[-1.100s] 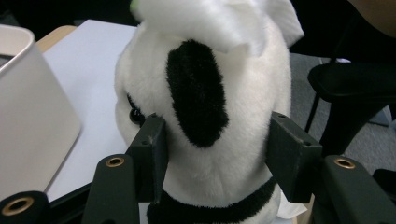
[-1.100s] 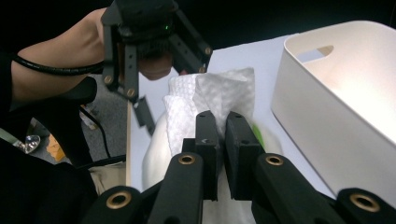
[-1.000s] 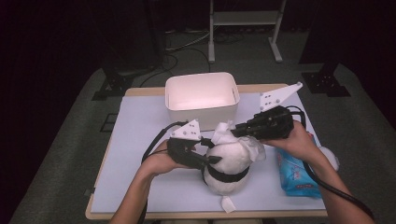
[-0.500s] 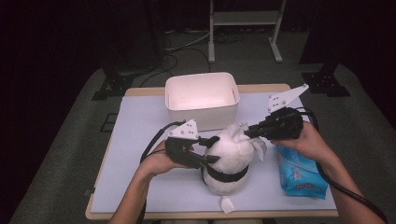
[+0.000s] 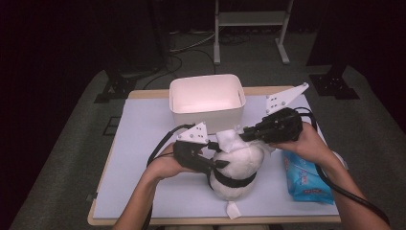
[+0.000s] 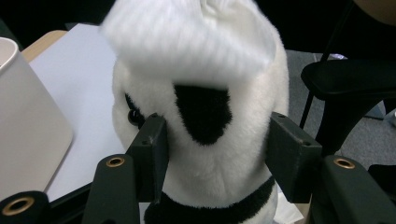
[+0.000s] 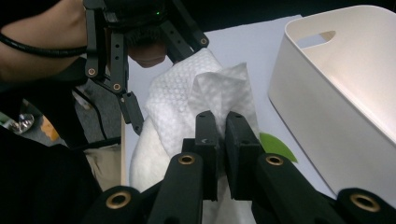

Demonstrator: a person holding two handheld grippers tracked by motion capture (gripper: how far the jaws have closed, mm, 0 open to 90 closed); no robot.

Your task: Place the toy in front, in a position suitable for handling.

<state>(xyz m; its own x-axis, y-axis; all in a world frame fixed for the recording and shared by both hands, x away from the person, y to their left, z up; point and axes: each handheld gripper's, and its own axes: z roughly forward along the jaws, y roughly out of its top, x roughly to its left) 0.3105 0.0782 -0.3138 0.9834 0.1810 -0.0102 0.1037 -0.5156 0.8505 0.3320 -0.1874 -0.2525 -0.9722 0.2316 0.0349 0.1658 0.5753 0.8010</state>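
Left tongs (image 6: 215,154) clamp plush panda (image 6: 205,116); right tongs (image 7: 222,122) pinch wipe (image 7: 219,88).

Plush panda (image 5: 238,167) gripped, white wipe (image 5: 229,141) pinched, bin (image 5: 207,99) behind

The plush panda (image 5: 238,168) is white with a black eye patch, a shiny black eye and a black band around its neck. The wipe (image 7: 219,100) is white with a fine dotted, embossed pattern. Both the left claw (image 6: 217,156) and the right claw (image 7: 222,128) are black, with brass-coloured rivets and pale grey plates on top. The tub (image 5: 207,98) is cream-white, pinkish inside. The counter (image 5: 143,124) has a pale lavender-white top with a light wooden edge. The packet (image 5: 302,175) is bright blue with white and red print. The floor (image 5: 62,158) is grey-green.
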